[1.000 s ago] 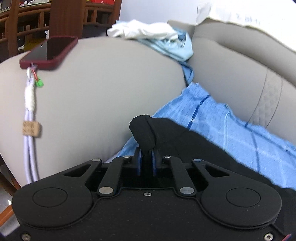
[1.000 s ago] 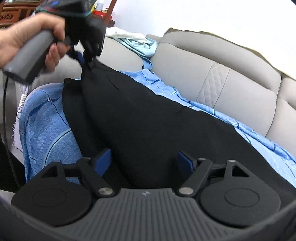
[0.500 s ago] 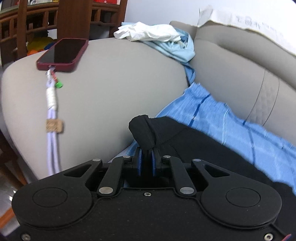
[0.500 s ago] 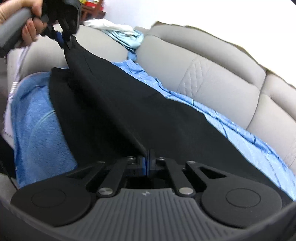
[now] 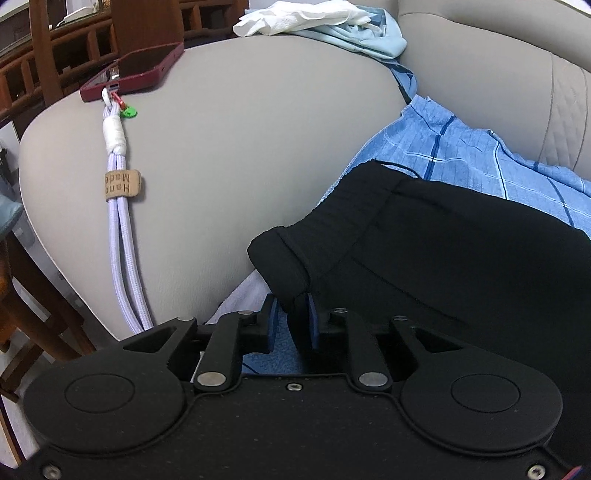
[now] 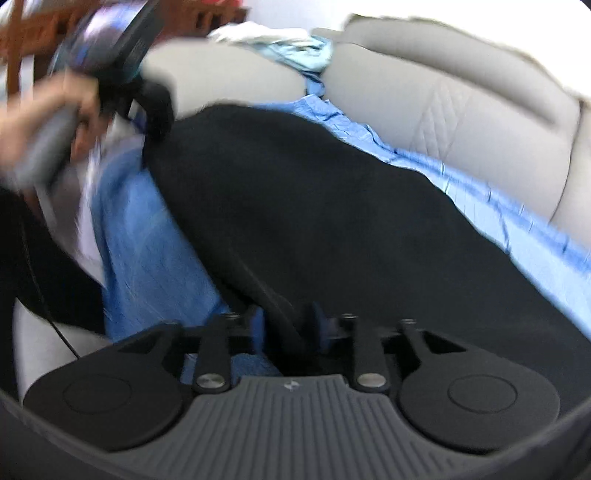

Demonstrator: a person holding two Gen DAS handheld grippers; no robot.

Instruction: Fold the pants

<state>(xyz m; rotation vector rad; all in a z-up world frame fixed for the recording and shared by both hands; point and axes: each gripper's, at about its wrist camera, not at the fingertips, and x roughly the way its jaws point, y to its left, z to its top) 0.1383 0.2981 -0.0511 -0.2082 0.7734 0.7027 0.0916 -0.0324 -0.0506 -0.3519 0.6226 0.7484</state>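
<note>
Nearest in the left wrist view, the left gripper (image 5: 290,323) shows its jaws parted by a narrow gap, with a bunched corner of the black pants' (image 5: 443,251) ribbed waistband lying against the right-hand blue pad (image 5: 313,325) and a strip of blue cloth visible in the rest of the gap. In the right wrist view, the right gripper (image 6: 286,326) likewise has its jaws apart, a raised fold of the pants (image 6: 332,221) running between them without either pad pressing it; this view is motion-blurred. The pants lie spread over a blue checked sheet (image 5: 461,147) that covers the sofa (image 5: 258,147) seat, their waistband end near the armrest, and the sheet shows bare along the pants' far edge toward the backrest. Farther off, at the left edge of the right wrist view, a blurred hand (image 6: 44,125) holds the left gripper's handle just beside the waistband corner. On the armrest's top lies a phone in a dark red case (image 5: 136,70), from which a pale lilac braided strap (image 5: 123,236) with a tan tag hangs down the armrest's side. At the armrest's far end, against the backrest, rest a white cloth (image 5: 299,14) and a light blue garment (image 5: 373,37).
</note>
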